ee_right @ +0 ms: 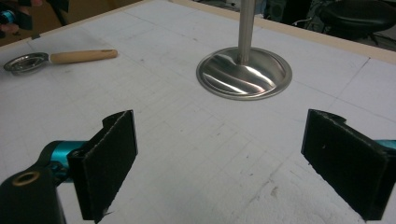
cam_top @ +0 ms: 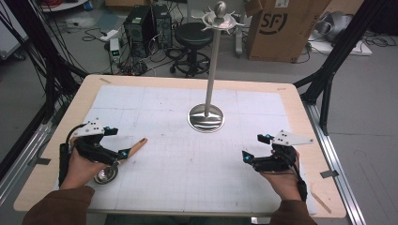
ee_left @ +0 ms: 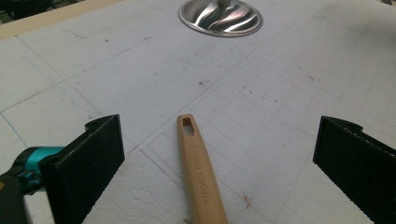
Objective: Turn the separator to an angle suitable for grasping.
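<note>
Strainer (cam_top: 112, 169) — flat on table (cam_top: 281, 101), ungrasped; left gripper (ee_left: 215, 158) jaws spread astride wooden handle. Right gripper (ee_right: 233, 163) released, idle. Hanging on stand (cam_top: 206, 117) outstanding.

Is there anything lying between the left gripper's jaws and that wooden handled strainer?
Nothing visible does. The left gripper is open, and the strainer's wooden handle already lies on the white mat between its two jaws, untouched by either. The metal stand sits well beyond the handle's tip.
</note>
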`<state>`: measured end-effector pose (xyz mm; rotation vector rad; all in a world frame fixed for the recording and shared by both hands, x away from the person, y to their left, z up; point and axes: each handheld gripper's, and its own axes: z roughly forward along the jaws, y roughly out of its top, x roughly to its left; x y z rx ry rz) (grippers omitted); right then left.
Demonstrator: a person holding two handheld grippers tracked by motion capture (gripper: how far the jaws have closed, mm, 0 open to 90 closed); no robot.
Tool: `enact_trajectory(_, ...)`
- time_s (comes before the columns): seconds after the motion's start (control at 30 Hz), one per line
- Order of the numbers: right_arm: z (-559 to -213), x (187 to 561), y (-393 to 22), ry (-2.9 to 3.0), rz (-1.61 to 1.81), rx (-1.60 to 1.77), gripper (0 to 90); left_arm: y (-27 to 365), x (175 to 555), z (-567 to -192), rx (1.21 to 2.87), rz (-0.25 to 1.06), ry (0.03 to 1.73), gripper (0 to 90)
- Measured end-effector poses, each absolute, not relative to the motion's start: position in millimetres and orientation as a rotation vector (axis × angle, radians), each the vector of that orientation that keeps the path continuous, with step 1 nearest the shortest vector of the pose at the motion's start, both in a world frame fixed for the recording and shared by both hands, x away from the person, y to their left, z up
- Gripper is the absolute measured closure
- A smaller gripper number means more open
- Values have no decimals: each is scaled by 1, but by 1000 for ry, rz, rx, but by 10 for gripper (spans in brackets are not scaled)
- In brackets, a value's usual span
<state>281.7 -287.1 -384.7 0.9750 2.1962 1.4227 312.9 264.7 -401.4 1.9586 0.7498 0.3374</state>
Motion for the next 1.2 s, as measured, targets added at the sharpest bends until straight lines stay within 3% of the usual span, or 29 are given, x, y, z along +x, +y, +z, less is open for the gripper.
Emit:
enact_trajectory(0.93,-388,287,-278,2227,1396,977,94,274,303,-397,2039,373,818,25)
enact_trajectory(1.07,-389,287,-277,2231,1395,973,94,275,302,-394,2055,343,820,94)
enact_trajectory(1.2,-389,287,-276,2234,1391,975,94,271,303,-397,2091,335,822,94)
